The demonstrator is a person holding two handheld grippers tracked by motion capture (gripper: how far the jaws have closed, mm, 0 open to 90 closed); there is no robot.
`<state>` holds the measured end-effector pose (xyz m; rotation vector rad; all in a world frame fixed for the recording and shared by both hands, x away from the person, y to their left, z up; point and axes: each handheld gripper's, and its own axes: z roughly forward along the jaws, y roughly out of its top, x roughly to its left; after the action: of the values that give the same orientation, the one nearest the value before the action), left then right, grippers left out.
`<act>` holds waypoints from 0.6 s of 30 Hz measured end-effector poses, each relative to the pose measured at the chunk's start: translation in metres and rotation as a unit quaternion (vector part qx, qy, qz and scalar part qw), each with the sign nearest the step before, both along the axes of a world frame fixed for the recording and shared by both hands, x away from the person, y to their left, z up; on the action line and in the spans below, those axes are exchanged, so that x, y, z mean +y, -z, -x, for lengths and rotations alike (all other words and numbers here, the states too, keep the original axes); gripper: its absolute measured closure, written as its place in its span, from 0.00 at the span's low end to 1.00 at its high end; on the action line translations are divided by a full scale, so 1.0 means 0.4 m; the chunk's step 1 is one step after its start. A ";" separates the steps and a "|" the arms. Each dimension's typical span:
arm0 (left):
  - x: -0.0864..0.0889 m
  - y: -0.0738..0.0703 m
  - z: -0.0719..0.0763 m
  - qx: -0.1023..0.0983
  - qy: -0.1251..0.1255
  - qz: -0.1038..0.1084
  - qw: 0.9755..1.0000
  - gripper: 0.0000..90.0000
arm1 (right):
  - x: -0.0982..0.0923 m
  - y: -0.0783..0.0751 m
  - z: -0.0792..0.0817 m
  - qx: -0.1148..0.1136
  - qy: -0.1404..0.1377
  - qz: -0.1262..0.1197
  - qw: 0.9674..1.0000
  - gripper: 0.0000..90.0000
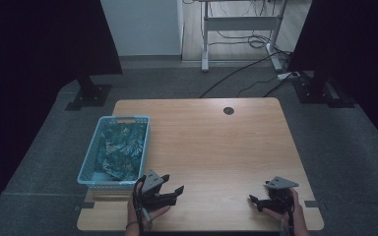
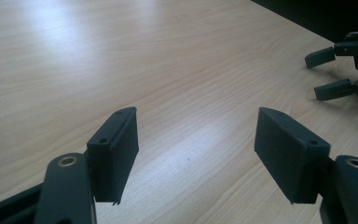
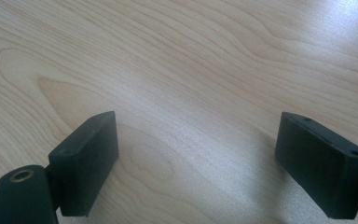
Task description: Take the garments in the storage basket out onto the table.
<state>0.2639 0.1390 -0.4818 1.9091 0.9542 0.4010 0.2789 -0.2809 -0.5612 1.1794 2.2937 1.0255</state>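
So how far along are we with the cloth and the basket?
Done, it seems: the patterned green cloth lies inside the light blue basket at the table's left. In hand: nothing. The left gripper sits by the basket's near corner and the right gripper rests near the table's near right edge, both open and empty over bare wood. Left: nothing visible to pick up.

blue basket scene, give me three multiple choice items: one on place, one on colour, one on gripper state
1. Where is the blue basket on the table?
A. left edge
B. right edge
C. centre

2. What colour is the cloth in it?
A. plain red
B. green patterned
C. white

3. How are the left gripper jaws?
A. shut on the cloth
B. shut, empty
C. open, empty

Answers: 1 A, it stands along the left edge in the high view. 2 B, green leafy print shows. 3 C, bare wood lies between the spread jaws.
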 end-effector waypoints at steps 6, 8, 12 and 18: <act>0.004 -0.017 -0.006 -0.004 0.000 0.002 1.000 0.34 | 0.000 0.000 0.000 0.000 0.000 0.000 1.000 0.14; 0.006 -0.023 -0.008 -0.007 0.000 0.000 1.000 0.34 | 0.000 0.000 0.000 0.000 0.000 0.000 1.000 0.14; 0.009 -0.036 -0.011 -0.012 0.003 -0.007 1.000 0.33 | 0.000 0.000 0.000 0.000 0.000 0.000 1.000 0.14; 0.017 -0.052 -0.019 -0.018 -0.003 -0.010 1.000 0.33 | 0.000 0.000 0.000 0.000 0.000 0.000 1.000 0.14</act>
<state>0.2715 0.1457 -0.4609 1.9111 0.9356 0.4487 0.2788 -0.2809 -0.5612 1.1799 2.2936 1.0252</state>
